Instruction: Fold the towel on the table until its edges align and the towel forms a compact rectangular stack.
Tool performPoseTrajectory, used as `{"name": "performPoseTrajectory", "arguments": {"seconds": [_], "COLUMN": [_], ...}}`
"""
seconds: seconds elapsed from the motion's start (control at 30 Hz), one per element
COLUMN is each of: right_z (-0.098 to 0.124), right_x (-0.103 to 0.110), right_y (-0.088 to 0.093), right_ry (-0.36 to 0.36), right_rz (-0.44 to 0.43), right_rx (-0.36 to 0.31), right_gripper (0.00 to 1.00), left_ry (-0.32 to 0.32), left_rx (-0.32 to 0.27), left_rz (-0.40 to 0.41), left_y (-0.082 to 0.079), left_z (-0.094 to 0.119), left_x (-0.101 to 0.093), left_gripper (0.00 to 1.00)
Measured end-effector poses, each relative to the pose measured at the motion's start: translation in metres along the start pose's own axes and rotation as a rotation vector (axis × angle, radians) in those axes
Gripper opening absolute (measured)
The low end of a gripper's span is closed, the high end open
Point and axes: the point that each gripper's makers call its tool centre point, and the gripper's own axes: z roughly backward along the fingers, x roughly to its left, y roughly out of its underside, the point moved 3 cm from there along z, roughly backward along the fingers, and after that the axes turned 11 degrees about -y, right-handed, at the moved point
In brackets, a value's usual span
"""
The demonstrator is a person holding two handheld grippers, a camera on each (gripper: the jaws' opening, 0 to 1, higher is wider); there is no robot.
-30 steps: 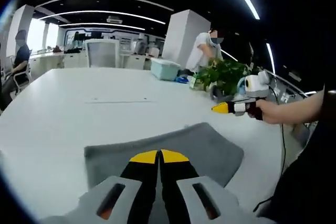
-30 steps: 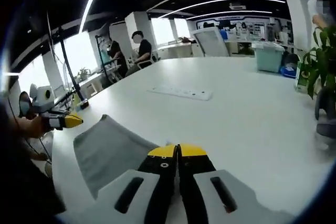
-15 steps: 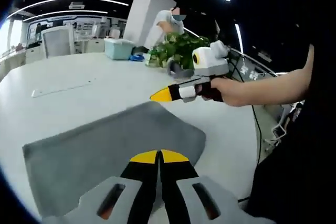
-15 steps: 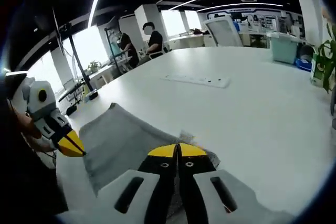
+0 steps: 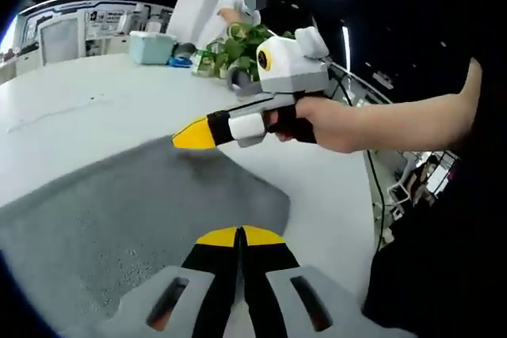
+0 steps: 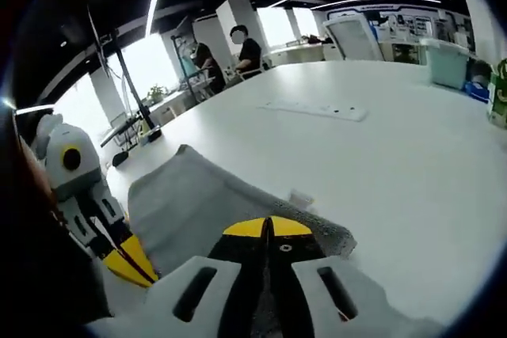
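Note:
A grey towel [image 5: 119, 211] lies flat on the white table [image 5: 71, 108]. My left gripper [image 5: 240, 235] hovers over its near edge, jaws shut with nothing between them. A hand holds my right gripper [image 5: 184, 137], which enters from the right, its shut yellow tip just above the towel's far edge. In the right gripper view the towel [image 6: 206, 195] spreads left of my right gripper [image 6: 269, 227], which is shut and low over a towel corner beside a small white tag [image 6: 301, 198]. The left gripper [image 6: 135, 263] points down at the towel's left side.
A potted plant [image 5: 245, 41], a light blue box [image 5: 150, 45] and a standing person [image 5: 238, 5] are at the table's far end. A power strip [image 6: 317, 108] lies mid-table. Two people [image 6: 245, 49] sit beyond the far edge, by an office chair [image 6: 352, 37].
Both grippers have come lower over the towel and closer to each other, each looming larger in the other's view. The towel still lies flat where it was.

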Motion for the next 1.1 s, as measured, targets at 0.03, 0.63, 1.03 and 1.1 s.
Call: {"name": "performPoseTrajectory", "arguments": {"seconds": [0.03,0.63,1.03,1.1], "right_z": [-0.001,-0.016,-0.016,-0.015], "right_x": [0.0,0.002,0.001,0.0], "right_y": [0.0,0.019,0.021,0.022], "right_ry": [-0.003,-0.019,0.012,0.014], "right_rz": [-0.003,-0.034,0.02,0.028], "right_rx": [-0.001,0.078,0.116,0.123], "right_gripper": [0.0,0.0,0.0,0.0], "left_ry": [0.003,-0.037,-0.058,-0.058], "left_rx": [0.001,0.091,0.113,0.116], "left_rz": [-0.007,-0.111,-0.182,-0.191], "left_y": [0.0,0.019,0.024,0.024], "left_z": [-0.001,-0.008,-0.003,-0.003], "left_x": [-0.001,-0.002,0.002,0.003], "left_gripper": [0.01,0.01,0.01,0.01]}}
